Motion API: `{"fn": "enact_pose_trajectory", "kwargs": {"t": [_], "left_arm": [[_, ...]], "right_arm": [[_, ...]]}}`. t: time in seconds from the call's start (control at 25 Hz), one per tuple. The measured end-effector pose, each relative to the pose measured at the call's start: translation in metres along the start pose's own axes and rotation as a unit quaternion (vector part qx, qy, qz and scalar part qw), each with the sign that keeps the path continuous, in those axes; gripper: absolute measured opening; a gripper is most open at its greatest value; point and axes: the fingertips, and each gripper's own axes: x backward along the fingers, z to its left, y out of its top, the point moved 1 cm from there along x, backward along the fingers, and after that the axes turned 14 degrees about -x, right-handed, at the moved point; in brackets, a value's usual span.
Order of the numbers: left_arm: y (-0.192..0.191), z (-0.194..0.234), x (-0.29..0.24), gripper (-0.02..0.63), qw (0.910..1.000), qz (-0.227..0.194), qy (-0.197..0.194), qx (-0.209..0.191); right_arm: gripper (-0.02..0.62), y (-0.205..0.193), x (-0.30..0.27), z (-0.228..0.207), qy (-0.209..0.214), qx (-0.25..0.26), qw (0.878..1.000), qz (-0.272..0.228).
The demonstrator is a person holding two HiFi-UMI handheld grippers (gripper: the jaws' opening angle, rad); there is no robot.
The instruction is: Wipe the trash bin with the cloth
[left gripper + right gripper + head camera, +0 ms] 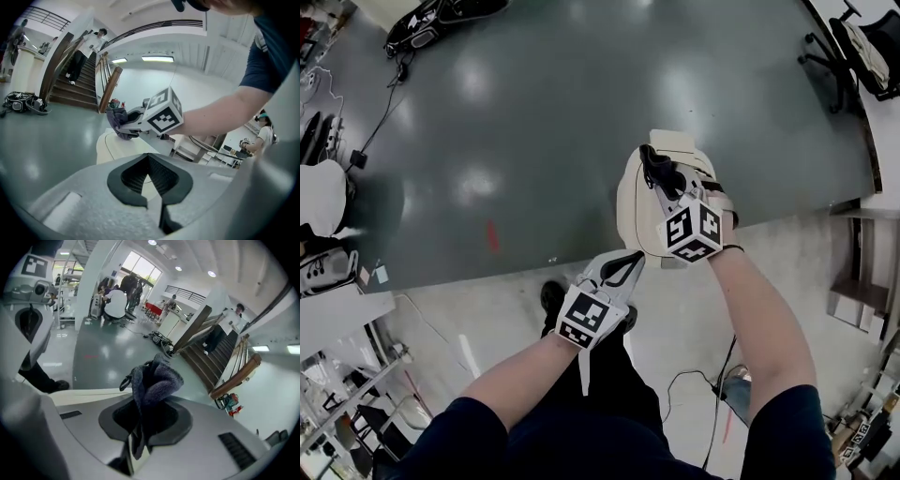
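As the right gripper (147,423) pinches it, the cloth (157,378) juts forward lengthwise.

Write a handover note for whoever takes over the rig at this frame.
Left gripper: jaws shut, empty, held near the trash bin without touching it.
Right gripper: jaws shut on the dark cloth, which sits at the bin's top.
Done: cloth is gripped and at the bin.
Left: wipe the bin; the pictures don't show how much is already wiped.
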Motion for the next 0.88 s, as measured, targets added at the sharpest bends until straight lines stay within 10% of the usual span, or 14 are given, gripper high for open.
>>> {"fn": "enact_pose_trajectory", "kwargs": {"t": [0.36, 0.88], "left_arm": [[-0.008, 0.008, 0.002, 0.003, 0.9998, 0.001, 0.017, 0.011], [-0.012, -0.006, -0.006, 0.003, 0.9999, 0.007, 0.012, 0.008]], "right_arm": [[0.061, -0.009, -0.048, 0.002, 0.039, 0.163, 0.982, 0.083], [0.061, -0.075, -0.031, -0.058, -0.01, 0.089, 0.988, 0.129]]}}
